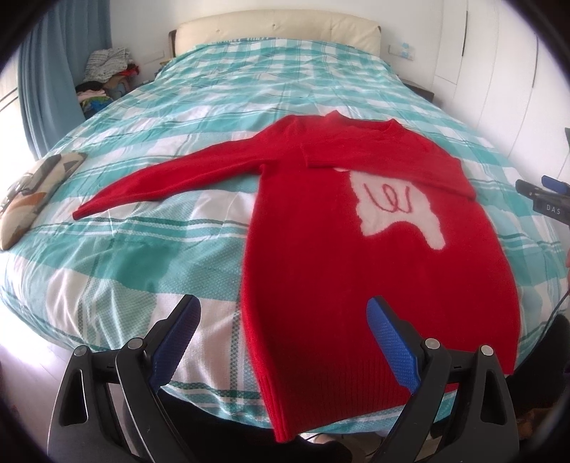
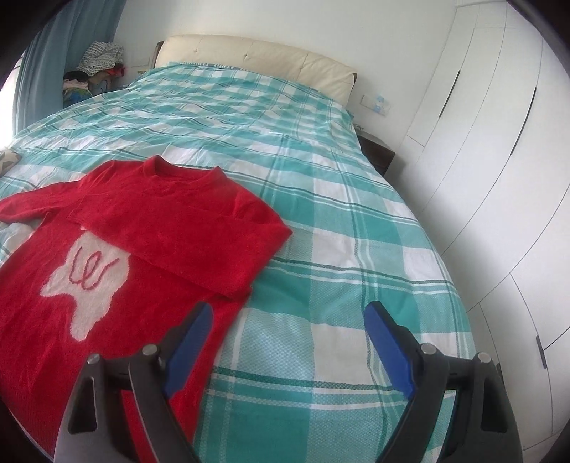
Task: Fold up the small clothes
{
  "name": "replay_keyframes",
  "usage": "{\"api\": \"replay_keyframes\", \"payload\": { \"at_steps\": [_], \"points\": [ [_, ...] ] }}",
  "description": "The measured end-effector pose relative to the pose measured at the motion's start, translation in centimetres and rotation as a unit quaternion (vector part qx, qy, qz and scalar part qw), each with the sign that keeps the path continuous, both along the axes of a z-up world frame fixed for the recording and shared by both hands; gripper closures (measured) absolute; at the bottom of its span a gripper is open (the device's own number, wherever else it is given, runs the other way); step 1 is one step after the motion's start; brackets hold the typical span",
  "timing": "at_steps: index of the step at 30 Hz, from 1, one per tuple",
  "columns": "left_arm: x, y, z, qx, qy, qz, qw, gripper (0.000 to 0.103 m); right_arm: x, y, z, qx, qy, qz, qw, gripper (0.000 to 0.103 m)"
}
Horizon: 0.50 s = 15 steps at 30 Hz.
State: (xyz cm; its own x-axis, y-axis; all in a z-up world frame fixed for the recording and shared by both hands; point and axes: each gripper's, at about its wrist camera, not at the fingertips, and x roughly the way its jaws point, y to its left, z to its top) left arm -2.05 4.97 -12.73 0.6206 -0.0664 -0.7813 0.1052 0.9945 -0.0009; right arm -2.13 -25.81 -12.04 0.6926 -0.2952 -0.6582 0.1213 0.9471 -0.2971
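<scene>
A red sweater with a white patch lies face up on the teal plaid bed. One sleeve stretches out flat to the left. The other sleeve is folded across the chest. My left gripper hangs open over the sweater's lower left side, near the hem, with nothing between its fingers. My right gripper is open and empty above the sheet, just right of the sweater. The right gripper also shows at the left wrist view's right edge.
A patterned cushion lies at the bed's left edge. A cream headboard is at the far end, with a pile of clothes and a blue curtain beside it. White wardrobes and a dark nightstand stand to the right.
</scene>
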Motion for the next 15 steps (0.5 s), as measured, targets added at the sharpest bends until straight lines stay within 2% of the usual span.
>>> {"api": "replay_keyframes", "payload": {
  "at_steps": [15],
  "points": [
    [-0.19, -0.16, -0.54, 0.015, 0.006, 0.0, 0.9999, 0.008, -0.15, 0.74, 0.05, -0.013, -0.003, 0.006, 1.0, 0.017]
  ]
}}
